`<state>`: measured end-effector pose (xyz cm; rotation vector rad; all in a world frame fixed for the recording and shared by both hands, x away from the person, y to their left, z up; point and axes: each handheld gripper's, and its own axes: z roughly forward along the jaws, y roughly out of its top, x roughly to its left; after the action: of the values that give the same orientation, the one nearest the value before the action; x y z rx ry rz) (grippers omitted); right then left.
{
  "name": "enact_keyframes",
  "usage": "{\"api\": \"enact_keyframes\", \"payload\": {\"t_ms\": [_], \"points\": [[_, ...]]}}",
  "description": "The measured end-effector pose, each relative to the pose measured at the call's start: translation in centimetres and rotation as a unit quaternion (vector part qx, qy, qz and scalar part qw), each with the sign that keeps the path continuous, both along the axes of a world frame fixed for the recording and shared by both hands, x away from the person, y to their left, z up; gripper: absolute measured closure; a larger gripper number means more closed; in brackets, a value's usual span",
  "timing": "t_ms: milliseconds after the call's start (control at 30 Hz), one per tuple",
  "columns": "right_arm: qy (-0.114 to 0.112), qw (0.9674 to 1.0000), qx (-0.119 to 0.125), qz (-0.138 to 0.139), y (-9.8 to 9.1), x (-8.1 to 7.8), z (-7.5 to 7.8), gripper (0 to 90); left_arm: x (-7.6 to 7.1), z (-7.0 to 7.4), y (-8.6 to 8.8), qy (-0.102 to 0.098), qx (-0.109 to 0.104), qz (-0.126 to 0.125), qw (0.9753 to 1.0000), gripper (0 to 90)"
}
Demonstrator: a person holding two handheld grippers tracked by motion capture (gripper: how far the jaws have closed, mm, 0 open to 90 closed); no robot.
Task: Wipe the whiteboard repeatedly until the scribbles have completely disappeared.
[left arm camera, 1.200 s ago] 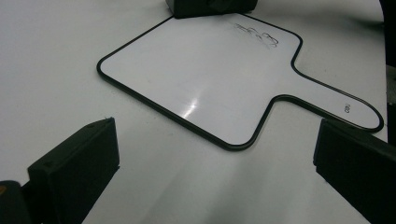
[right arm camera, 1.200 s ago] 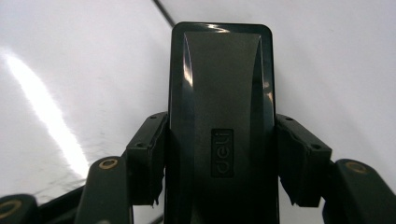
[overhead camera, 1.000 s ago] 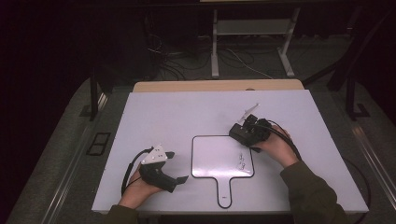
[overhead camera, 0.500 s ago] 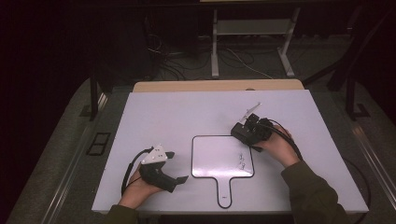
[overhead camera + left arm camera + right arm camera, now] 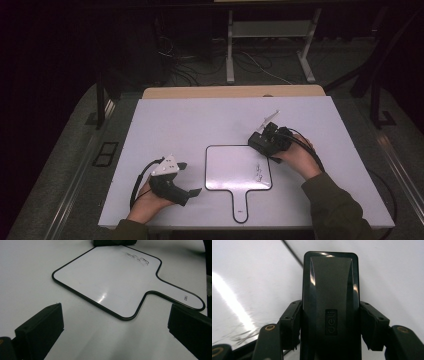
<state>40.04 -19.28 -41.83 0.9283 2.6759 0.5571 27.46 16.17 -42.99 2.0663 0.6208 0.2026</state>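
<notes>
My right hand-held gripper (image 5: pixel 329 340) clamps a black eraser (image 5: pixel 330 297) at the whiteboard's (image 5: pixel 232 167) top right corner, while my left hand-held gripper (image 5: pixel 187 178) rests open on the table (image 5: pixel 200 120) beside it.

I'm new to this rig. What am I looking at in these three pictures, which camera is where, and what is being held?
A person sits at a white table with a hand-held two-jaw gripper in each hand; there is no robot arm. The high view looks down from above the person. In it the left gripper rests near the table's front edge, and the right gripper sits at the far right corner of a small whiteboard with a handle and some scribbles. The other two pictures come from cameras riding on the grippers. The left gripper view shows its jaws wide apart with nothing between them, facing the whiteboard. The right gripper view shows its jaws clamped on a black eraser.
</notes>
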Motion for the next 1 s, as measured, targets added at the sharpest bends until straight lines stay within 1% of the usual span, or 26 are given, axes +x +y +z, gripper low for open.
{"api": "enact_keyframes", "payload": {"t_ms": [67,100,133,200,233,300,333,400,467,500,533,567,633,667,767,933,967,1000], "points": [[0.004,0.9999,0.001,0.014,0.4,-0.3,0.0,38.5,0.0,0.0,0.0,0.000,0.000,-0.001,1.0000,0.0],[0.007,0.9998,0.003,0.016,0.5,-0.4,0.0,38.5,0.0,0.0,0.0,0.000,0.000,0.000,1.0000,0.0],[0.005,0.9998,0.000,0.017,0.5,-0.4,0.0,38.5,0.0,0.1,0.0,0.000,0.000,0.000,1.0000,0.0],[-0.001,1.0000,-0.003,0.007,0.2,-0.1,0.0,38.5,-0.1,0.1,0.0,0.000,-0.001,0.000,1.0000,0.0],[0.001,1.0000,-0.001,-0.002,0.0,0.0,0.0,38.5,-0.1,0.0,0.0,0.001,-0.002,0.002,1.0000,0.0],[-0.002,1.0000,-0.003,-0.008,-0.4,0.2,0.0,38.5,0.0,0.0,0.1,0.002,-0.002,0.002,1.0000,0.0],[0.001,0.9999,0.000,-0.015,-0.4,0.1,0.0,38.5,0.0,0.0,0.1,0.002,-0.001,0.002,1.0000,0.0],[0.000,0.9999,-0.005,-0.011,-0.3,0.0,0.0,38.5,0.0,0.0,0.0,0.002,-0.002,0.002,1.0000,0.0],[0.002,1.0000,-0.006,0.004,-0.1,-0.3,0.1,38.5,0.0,0.0,0.0,0.001,-0.001,0.002,1.0000,0.0],[0.009,0.9999,-0.002,0.014,0.4,-0.7,0.1,38.5,0.0,0.0,0.0,0.001,-0.001,0.001,1.0000,0.0],[0.009,0.9999,-0.002,0.014,0.4,-0.7,0.1,38.5,0.0,0.0,0.0,0.001,-0.001,0.001,1.0000,0.0],[0.011,0.9997,0.001,0.023,0.6,-0.9,0.1,38.5,0.0,0.0,0.0,0.000,0.000,0.000,1.0000,0.0],[0.013,0.9992,0.002,0.036,1.2,-1.3,0.1,38.5,0.0,0.0,0.0,-0.001,0.000,-0.001,1.0000,0.0],[0.015,0.9986,0.005,0.050,1.8,-1.6,0.1,38.5,0.0,0.0,0.0,0.000,0.000,-0.001,1.0000,0.0],[0.013,0.9986,0.003,0.051,1.9,-1.5,0.1,38.5,-0.1,0.1,0.1,0.000,-0.001,0.002,1.0000,0.0],[0.015,0.9995,0.013,0.024,1.0,-0.7,0.0,38.5,-0.1,0.0,0.0,0.001,-0.001,0.001,1.0000,0.0],[0.015,0.9995,0.016,0.023,0.9,-0.7,-0.1,38.5,0.0,0.0,0.0,0.001,-0.001,0.001,1.0000,0.0],[0.013,0.9995,0.015,0.024,0.9,-0.8,-0.1,38.5,0.0,0.0,0.0,0.002,-0.001,0.002,1.0000,0.0]]}}
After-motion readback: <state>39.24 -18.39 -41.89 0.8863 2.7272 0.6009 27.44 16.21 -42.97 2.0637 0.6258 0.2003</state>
